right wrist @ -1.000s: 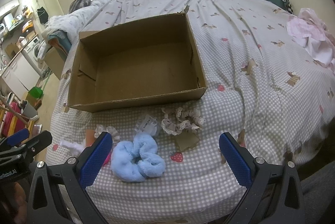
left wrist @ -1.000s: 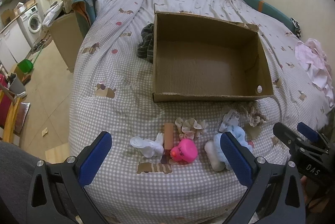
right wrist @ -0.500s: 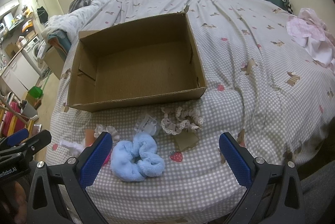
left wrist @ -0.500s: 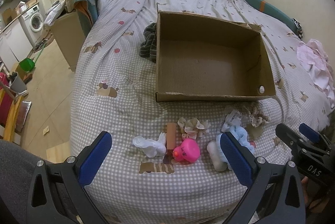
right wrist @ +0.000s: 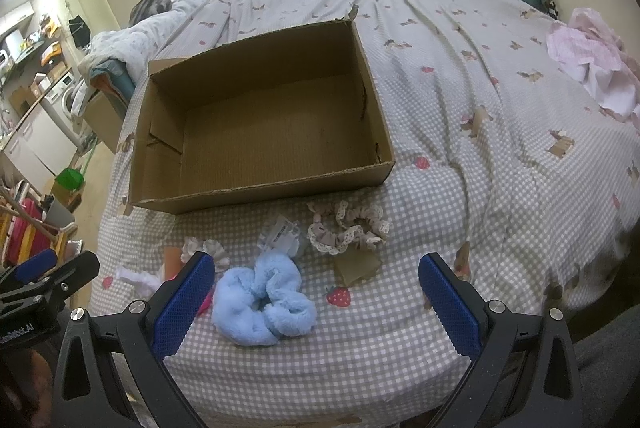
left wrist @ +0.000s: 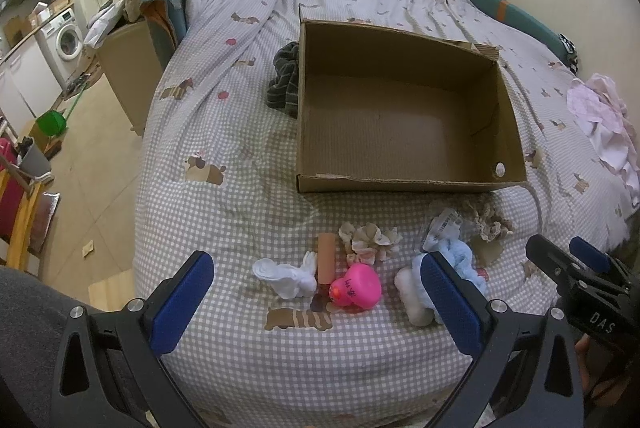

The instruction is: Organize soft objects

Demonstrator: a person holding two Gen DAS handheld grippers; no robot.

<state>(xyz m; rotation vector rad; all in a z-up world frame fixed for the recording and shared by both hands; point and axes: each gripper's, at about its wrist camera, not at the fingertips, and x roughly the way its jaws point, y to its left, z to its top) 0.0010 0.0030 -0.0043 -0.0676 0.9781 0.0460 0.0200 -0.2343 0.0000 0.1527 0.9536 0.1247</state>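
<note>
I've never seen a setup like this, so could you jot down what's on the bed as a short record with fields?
surface: bed with checked cover
container: open cardboard box, nothing inside
soft items in front of box: blue fluffy scrunchie, lace scrunchie, white sock, pink duck toy
left tool: open, holding nothing
right tool: open, holding nothing
items packed so far: none

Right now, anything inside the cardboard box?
Nothing visible: the open brown cardboard box shows only bare corrugated floor. The strip just behind its near wall is hidden from both views.
</note>
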